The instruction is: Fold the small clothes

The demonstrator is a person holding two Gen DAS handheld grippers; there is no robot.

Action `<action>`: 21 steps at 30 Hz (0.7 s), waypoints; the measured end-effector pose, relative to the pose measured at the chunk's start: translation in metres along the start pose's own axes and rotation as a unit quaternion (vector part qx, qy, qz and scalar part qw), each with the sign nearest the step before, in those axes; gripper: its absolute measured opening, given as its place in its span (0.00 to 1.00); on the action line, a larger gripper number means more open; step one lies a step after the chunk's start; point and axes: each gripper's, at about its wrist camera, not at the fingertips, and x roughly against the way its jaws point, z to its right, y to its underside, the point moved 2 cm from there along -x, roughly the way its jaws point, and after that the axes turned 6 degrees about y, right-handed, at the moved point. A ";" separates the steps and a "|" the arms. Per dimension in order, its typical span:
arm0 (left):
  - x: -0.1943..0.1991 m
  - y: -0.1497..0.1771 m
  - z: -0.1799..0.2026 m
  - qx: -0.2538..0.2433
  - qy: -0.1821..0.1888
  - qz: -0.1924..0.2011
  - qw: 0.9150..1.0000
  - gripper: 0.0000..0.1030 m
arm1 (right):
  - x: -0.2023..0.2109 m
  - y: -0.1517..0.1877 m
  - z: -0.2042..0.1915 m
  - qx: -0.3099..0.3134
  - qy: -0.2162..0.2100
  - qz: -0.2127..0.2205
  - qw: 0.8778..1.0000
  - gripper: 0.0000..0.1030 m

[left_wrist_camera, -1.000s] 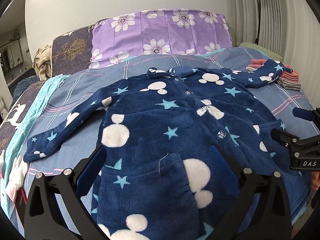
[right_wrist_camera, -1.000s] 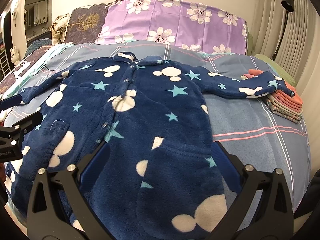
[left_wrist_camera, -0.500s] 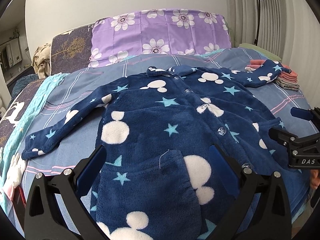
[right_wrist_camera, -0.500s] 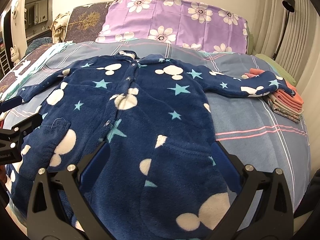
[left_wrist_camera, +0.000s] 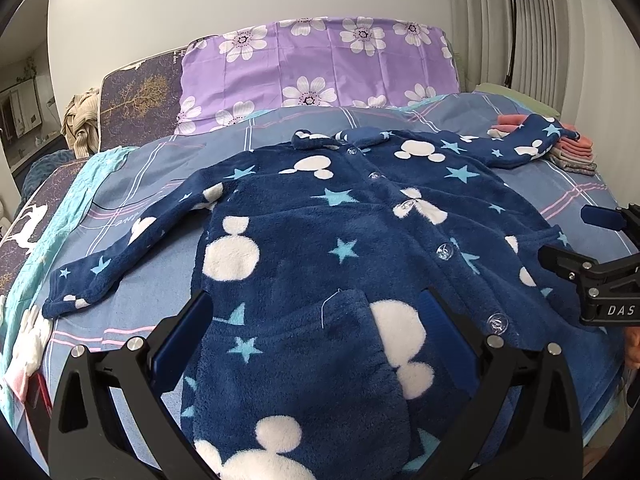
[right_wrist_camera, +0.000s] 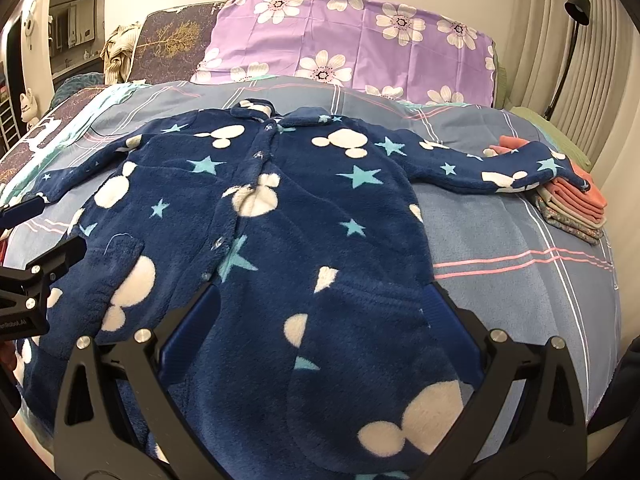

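Both grippers have eased slightly nearer over the fleece jacket point(left_wrist_camera: 340, 248), which lies flat, buttoned, on the bed point(left_wrist_camera: 168, 160). Left gripper point(left_wrist_camera: 316, 328) and right gripper point(right_wrist_camera: 320, 312) hover with jaws spread. Its right sleeve rests on folded clothes point(right_wrist_camera: 576, 204).

A home bedroom. Ahead of the fingers lies a bed point(left_wrist_camera: 152, 312) with a blue plaid sheet, and beyond it a purple flowered pillow point(left_wrist_camera: 320, 68) leans at the headboard end. A black reading lamp point(right_wrist_camera: 576, 4) stands by the pleated curtain point(right_wrist_camera: 592, 64) off to the right, and folded laundry point(right_wrist_camera: 572, 208) is stacked on the bed's right edge.
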 end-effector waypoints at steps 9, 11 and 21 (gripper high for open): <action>0.000 0.002 -0.008 0.014 0.002 -0.005 1.000 0.99 | 0.002 0.001 -0.005 0.001 -0.001 0.001 1.000 0.98; 0.001 0.003 -0.011 0.015 0.002 -0.007 1.000 0.99 | 0.003 0.001 -0.007 0.003 -0.001 0.002 1.000 0.98; 0.005 0.006 -0.020 0.020 -0.006 0.002 1.000 0.99 | 0.009 -0.004 -0.022 0.012 -0.018 0.002 1.000 0.98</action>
